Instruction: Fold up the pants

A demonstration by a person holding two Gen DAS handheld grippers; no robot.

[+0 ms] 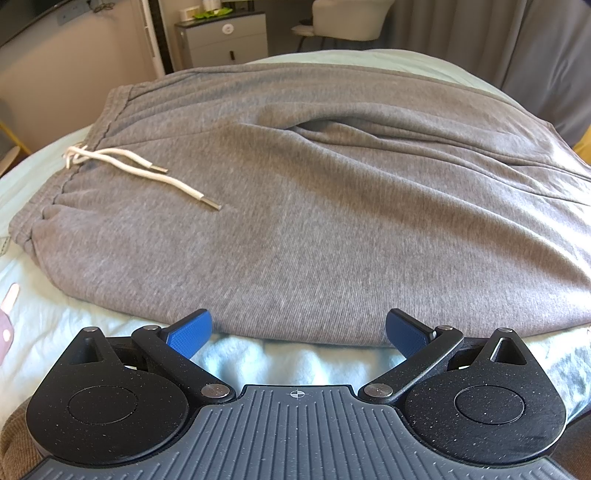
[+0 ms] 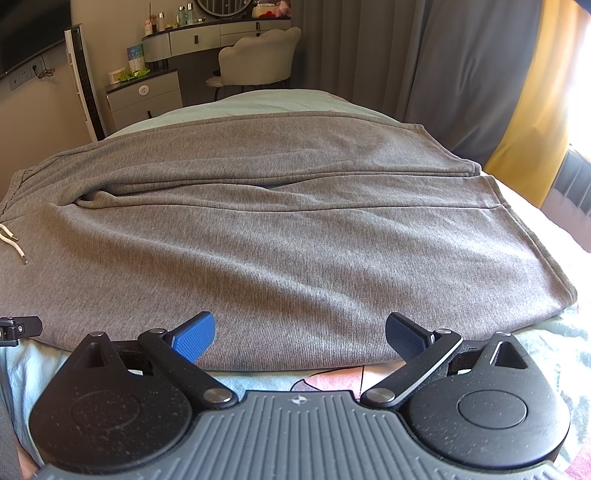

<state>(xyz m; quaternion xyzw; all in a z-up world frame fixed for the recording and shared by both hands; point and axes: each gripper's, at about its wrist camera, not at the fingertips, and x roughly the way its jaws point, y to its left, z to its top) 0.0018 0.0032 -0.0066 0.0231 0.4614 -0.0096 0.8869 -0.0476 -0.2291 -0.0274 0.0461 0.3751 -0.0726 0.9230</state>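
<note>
Grey sweatpants (image 1: 314, 206) lie flat across a pale green bed, waistband to the left with a white drawstring (image 1: 147, 173), legs running right. In the right wrist view the pants (image 2: 288, 240) show both legs side by side, their hems at the right. My left gripper (image 1: 298, 334) is open and empty, fingers at the near edge of the pants close to the waist end. My right gripper (image 2: 300, 338) is open and empty at the near edge of the near leg. A bit of the left gripper (image 2: 18, 328) shows at the left edge of the right wrist view.
The bedsheet (image 1: 258, 362) is pale green with pink print (image 2: 325, 380). Beyond the bed stand a grey nightstand (image 1: 225, 38), a cream chair (image 2: 258, 61), a vanity desk (image 2: 221, 33) and grey curtains (image 2: 406, 55). A yellow curtain (image 2: 535, 110) hangs at the right.
</note>
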